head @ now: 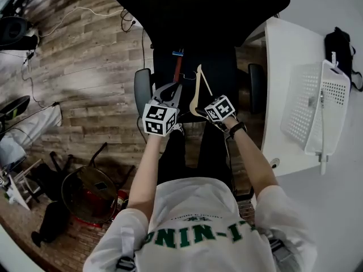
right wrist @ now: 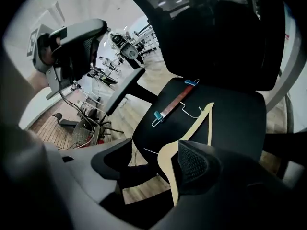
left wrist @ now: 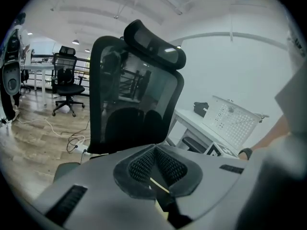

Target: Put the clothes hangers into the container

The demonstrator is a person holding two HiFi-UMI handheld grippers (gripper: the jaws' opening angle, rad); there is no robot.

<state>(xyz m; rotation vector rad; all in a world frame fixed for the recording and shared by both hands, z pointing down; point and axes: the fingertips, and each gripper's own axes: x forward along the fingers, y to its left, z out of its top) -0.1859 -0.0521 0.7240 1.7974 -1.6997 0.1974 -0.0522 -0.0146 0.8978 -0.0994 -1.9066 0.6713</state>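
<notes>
A pale wooden hanger (head: 197,89) (right wrist: 199,123) slants up off the black chair seat (head: 221,67) between the jaws of my right gripper (head: 203,113) (right wrist: 156,150). It leans on the right pad (right wrist: 199,164) while the left pad stands clear of it, so the jaws are open. A brown-bar hanger with blue clips (head: 177,69) (right wrist: 173,104) lies flat on the seat further back. My left gripper (head: 167,90) (left wrist: 154,150) hovers over the seat's left edge, pads meeting at the tips. The white perforated container (head: 317,103) (left wrist: 230,121) lies on the table at the right.
The chair's tall black backrest (head: 198,10) and two armrests (head: 142,89) (head: 256,86) frame the seat. The white table (head: 281,67) stands right of the chair, with a black bag (head: 340,47) behind the container. Cables and a round wire item (head: 91,194) lie on the wood floor at the left.
</notes>
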